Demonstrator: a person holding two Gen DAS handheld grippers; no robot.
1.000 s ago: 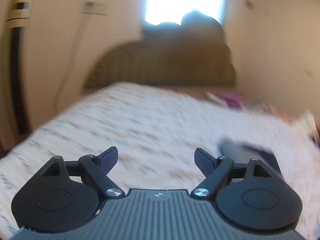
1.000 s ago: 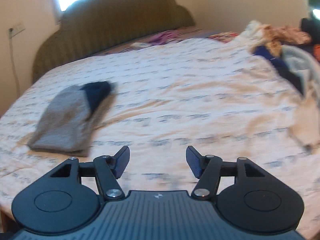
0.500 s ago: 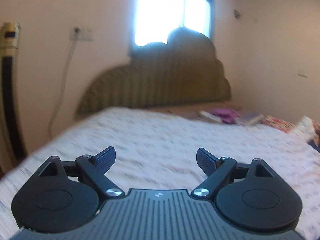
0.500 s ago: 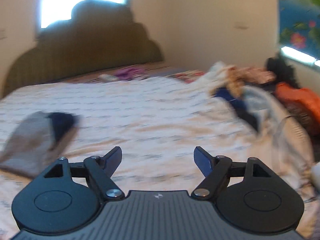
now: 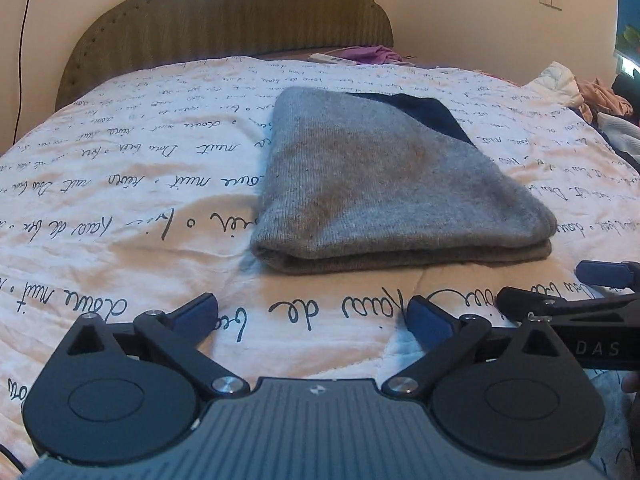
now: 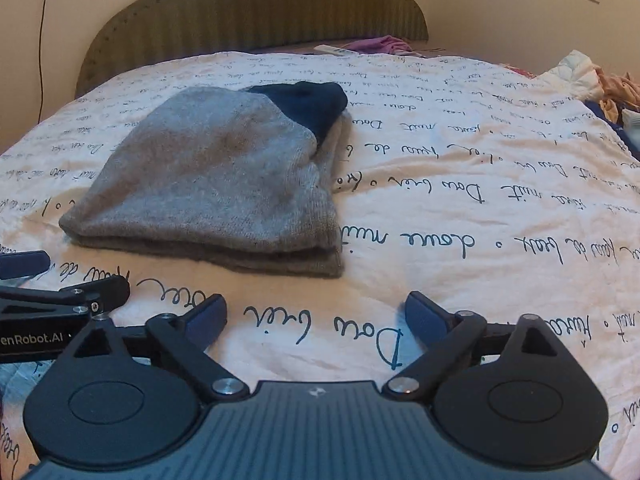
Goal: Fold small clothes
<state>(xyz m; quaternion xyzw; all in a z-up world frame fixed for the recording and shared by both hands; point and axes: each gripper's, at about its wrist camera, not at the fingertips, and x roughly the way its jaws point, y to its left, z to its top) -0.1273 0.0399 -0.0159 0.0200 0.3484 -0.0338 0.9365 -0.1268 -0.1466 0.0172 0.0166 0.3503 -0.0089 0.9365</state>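
A folded grey knit garment [image 5: 384, 184] with a dark navy part [image 5: 424, 114] at its far end lies flat on the bed. The right wrist view shows the same grey garment [image 6: 216, 184] ahead and to the left. My left gripper [image 5: 312, 314] hovers just short of its near edge, jaws opening wide, nothing between them. My right gripper [image 6: 316, 312] hangs beside it, to the right of the garment's near corner, jaws also opening, empty. Each gripper's fingers show at the edge of the other's view.
The bed wears a white quilt [image 5: 120, 184] printed with black handwriting. A ribbed olive headboard [image 5: 228, 12] stands behind. A pile of unfolded clothes [image 6: 596, 88] lies at the right edge, and a purple cloth [image 5: 376, 54] and a remote lie near the headboard.
Both grippers swung down from facing the wall and window toward the bed and closed in on the folded garment. Their jaws spread wider, the right one most.
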